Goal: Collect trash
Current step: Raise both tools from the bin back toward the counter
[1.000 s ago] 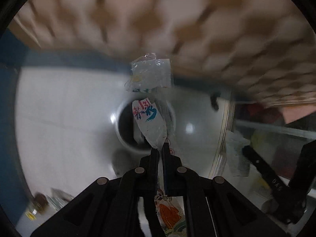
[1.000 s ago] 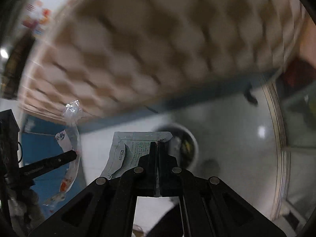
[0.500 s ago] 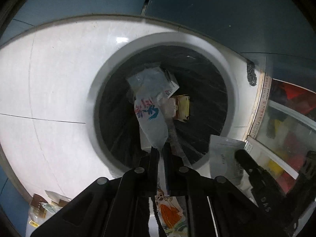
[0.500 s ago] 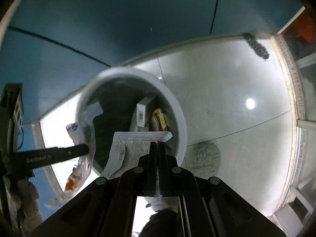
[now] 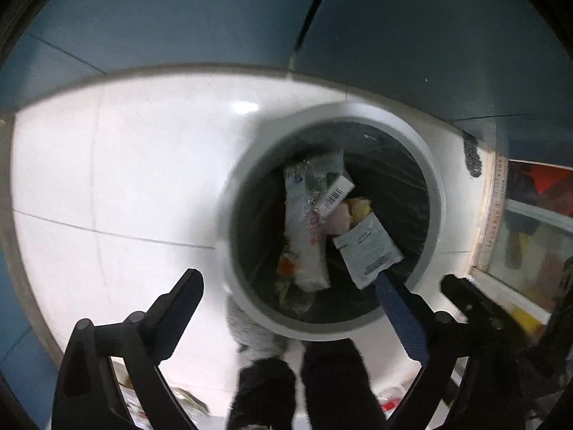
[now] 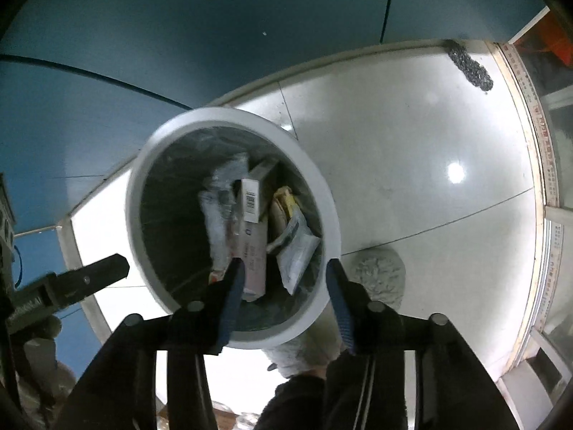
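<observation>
Trash wrappers (image 5: 306, 236) sit loose in the bin (image 5: 435, 193) under me, both my left hand-held gripper (image 5: 286, 286) and right hand-held gripper (image 6: 283, 272) spreading apart, nothing pinched.

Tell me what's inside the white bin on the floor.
Inside the white bin, over a black liner: a long clear wrapper, a barcoded box, a grey sachet and something yellow. Whatever lies beneath them is covered.

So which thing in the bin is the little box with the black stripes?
Look down into the round white-rimmed bin on the shiny floor. Among the crumpled wrappers lies a small white box. Only it has straight edges and a black barcode on its end.
</observation>
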A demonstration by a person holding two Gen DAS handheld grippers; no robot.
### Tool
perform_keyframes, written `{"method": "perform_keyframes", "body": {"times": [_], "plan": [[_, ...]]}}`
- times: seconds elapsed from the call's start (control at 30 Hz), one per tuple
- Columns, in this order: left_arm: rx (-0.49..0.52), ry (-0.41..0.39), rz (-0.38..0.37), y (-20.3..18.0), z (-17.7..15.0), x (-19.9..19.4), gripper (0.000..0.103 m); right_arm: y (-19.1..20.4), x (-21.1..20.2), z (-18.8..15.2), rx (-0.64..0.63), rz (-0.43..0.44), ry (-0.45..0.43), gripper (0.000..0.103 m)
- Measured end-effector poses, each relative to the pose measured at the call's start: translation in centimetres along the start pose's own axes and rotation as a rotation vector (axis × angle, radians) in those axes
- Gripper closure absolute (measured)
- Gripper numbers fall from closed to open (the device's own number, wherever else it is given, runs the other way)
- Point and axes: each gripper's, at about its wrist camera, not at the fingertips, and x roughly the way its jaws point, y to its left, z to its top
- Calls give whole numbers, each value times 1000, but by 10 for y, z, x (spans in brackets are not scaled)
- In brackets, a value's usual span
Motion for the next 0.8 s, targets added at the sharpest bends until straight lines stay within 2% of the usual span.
{"method": "perform_keyframes", "body": {"times": [0.03,0.07,0.1,0.17,0.37,0.47,0.7,0.8], "plan": [[12,-35,35,0,-4,-7,5,2,-5,-1,-11,0,-3,51],[27,-70,69,-1,-8,-15,5,5,-9,-1,-21,-11,-6,41],[46,-109,105,-2,-14,-25,5,9,-13,-3,-38,-26,-15,23],[65,-140,128,0,-24,-42,5,15,-26,-8,-83,-58,-39,0],[75,-188,146,-6,-56,-106,5,34,-81,-32,-156,-136,-76,0],[76,-210,141,-16,-72,-152,5,44,-123,-43,-182,-160,-95,0],[75,-280,110,-31,-113,-283,5,70,-258,-71,-217,-167,-163,0],[75,-290,92,-35,-129,-325,5,85,-328,-86,-247,-173,-204,0]]}}
